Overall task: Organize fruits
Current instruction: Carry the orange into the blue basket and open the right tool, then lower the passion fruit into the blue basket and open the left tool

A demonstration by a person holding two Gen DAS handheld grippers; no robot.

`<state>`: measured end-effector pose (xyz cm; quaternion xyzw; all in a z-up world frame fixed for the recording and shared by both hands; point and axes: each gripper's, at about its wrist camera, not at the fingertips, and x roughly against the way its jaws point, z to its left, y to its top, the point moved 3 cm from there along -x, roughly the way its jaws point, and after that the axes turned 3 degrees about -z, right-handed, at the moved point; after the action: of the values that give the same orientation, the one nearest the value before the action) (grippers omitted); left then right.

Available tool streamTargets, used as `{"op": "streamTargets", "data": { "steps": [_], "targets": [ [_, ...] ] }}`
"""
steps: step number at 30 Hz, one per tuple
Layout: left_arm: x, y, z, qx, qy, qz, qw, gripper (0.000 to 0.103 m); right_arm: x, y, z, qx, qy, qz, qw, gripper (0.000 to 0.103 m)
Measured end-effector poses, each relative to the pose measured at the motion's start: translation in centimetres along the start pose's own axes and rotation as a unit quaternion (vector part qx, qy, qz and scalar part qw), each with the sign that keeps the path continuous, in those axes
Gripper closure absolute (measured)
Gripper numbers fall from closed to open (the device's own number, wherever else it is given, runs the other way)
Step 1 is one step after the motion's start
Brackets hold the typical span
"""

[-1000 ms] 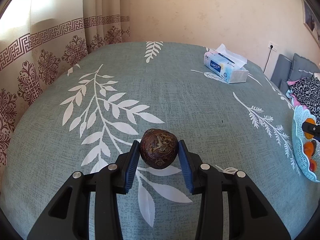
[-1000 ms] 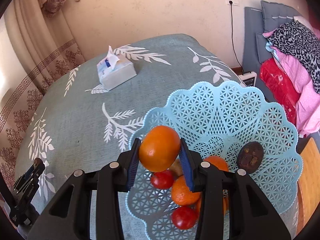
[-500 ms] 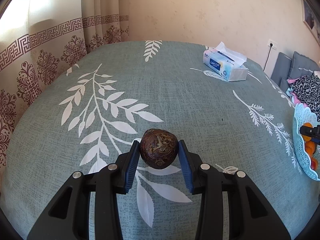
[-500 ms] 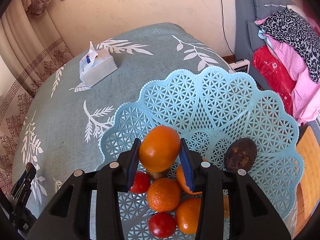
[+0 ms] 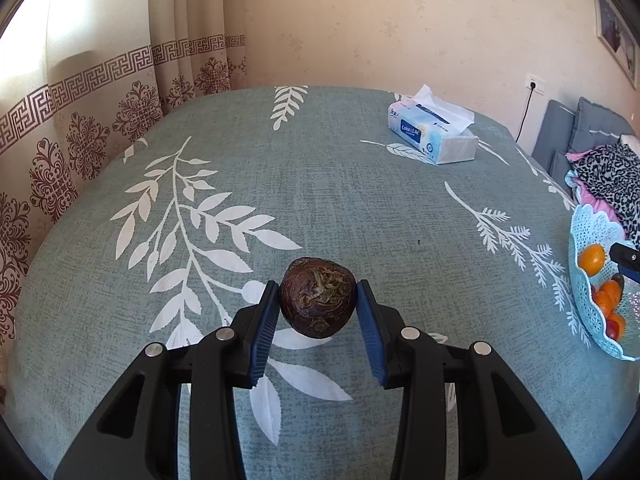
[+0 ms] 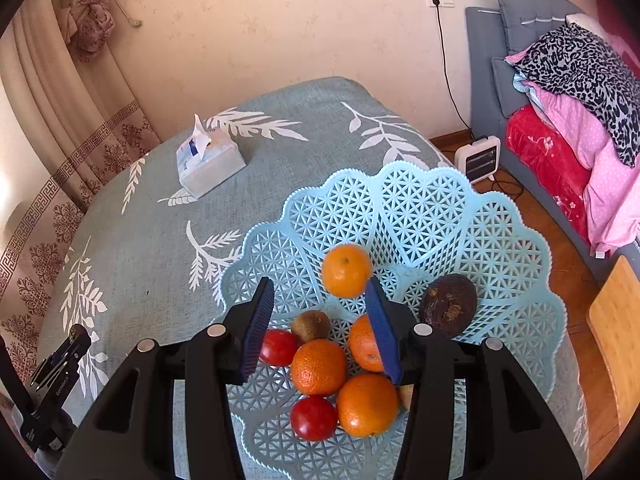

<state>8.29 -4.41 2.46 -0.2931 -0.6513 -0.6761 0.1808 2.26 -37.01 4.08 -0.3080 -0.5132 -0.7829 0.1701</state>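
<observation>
My left gripper (image 5: 318,300) is shut on a dark brown wrinkled fruit (image 5: 317,297) and holds it above the grey-green tablecloth (image 5: 320,200). My right gripper (image 6: 320,300) is open above the light blue lattice basket (image 6: 420,216). An orange (image 6: 346,270) sits free just beyond its right fingertip, over the basket. In the basket lie several oranges (image 6: 319,367), two red fruits (image 6: 314,418), a kiwi (image 6: 311,325) and a dark fruit (image 6: 448,305). The basket also shows at the right edge of the left wrist view (image 5: 582,312).
A tissue box (image 5: 434,136) stands at the far side of the table; it also shows in the right wrist view (image 6: 210,160). Patterned curtains (image 5: 80,120) hang to the left. A sofa with folded clothes (image 6: 572,92) and a small heater (image 6: 478,158) stand to the right.
My right gripper has opened and let go of the orange, which is now loose over the basket. The left gripper still holds the dark fruit and has barely moved.
</observation>
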Motion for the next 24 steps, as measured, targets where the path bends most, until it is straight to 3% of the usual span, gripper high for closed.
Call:
{"op": "streamTargets", "data": {
  "steps": [9,12,24],
  "targets": [
    [2.0,0.3,-5.3,-0.042,-0.041,-0.004,0.9983,0.063,3.7,-0.6,-3.3,-0.042,0.005,-0.048,0.998,0.054],
    [2.5,0.7,-7.3,-0.055,-0.058,-0.004,0.9968,0.063,4.4,-0.5,-4.9,-0.062,-0.011,-0.060,0.996,0.054],
    [2.9,1.9,-16.3,-0.104,-0.137,0.002,0.9851,0.063,5.8,0.0,-7.7,-0.076,-0.040,-0.081,0.993,0.054]
  ]
}}
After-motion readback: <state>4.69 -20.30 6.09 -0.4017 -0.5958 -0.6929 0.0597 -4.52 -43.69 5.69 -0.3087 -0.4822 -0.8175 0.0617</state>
